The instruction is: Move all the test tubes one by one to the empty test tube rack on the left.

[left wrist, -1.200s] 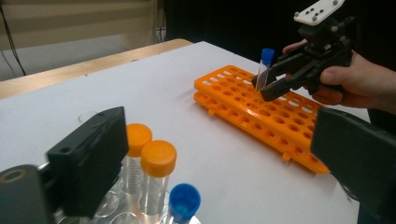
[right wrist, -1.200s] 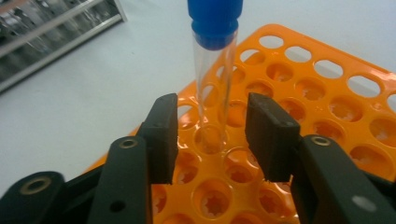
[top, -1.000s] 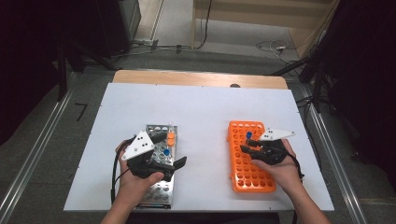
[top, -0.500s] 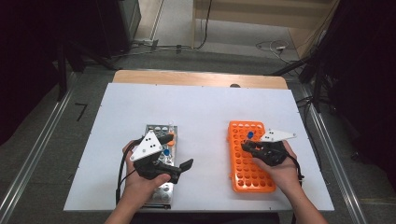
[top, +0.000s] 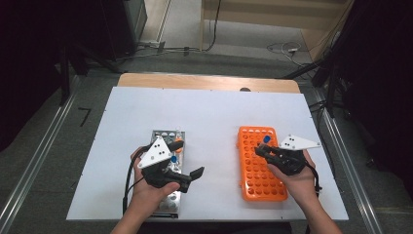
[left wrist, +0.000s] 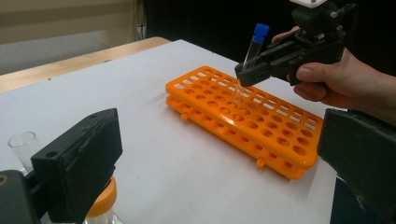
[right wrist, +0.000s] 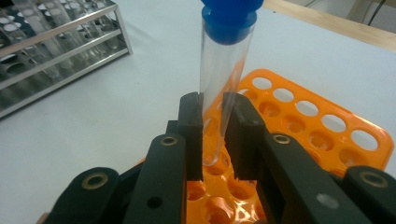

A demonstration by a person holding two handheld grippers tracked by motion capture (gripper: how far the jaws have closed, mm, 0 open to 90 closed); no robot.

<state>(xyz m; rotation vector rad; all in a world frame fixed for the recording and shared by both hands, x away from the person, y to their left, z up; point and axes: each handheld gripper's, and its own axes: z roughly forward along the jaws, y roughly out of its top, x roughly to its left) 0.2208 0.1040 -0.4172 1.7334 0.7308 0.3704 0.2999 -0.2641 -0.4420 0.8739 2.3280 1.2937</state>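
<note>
Fingers (right wrist: 191,135) of the right gripper (top: 263,149) pinch a clear test tube (right wrist: 222,79) with a blue cap (right wrist: 229,16), gripping it along its glass body and holding it nearly upright, its rounded bottom just above the holes of the orange rack (top: 260,165); whether the tip has entered a hole cannot be told; the rack lies flat on the right side of the white table (top: 209,114), its long side running away from the person; the left gripper (top: 190,174) hangs over the table just right of the metal wire rack (top: 165,204), its jaws spread wide with nothing between them; in the left gripper view an uncapped clear tube (left wrist: 22,147) and an orange-capped tube (left wrist: 100,205) stand behind the near jaw; a hand (left wrist: 345,81) grips the right tool above the orange rack.
</note>
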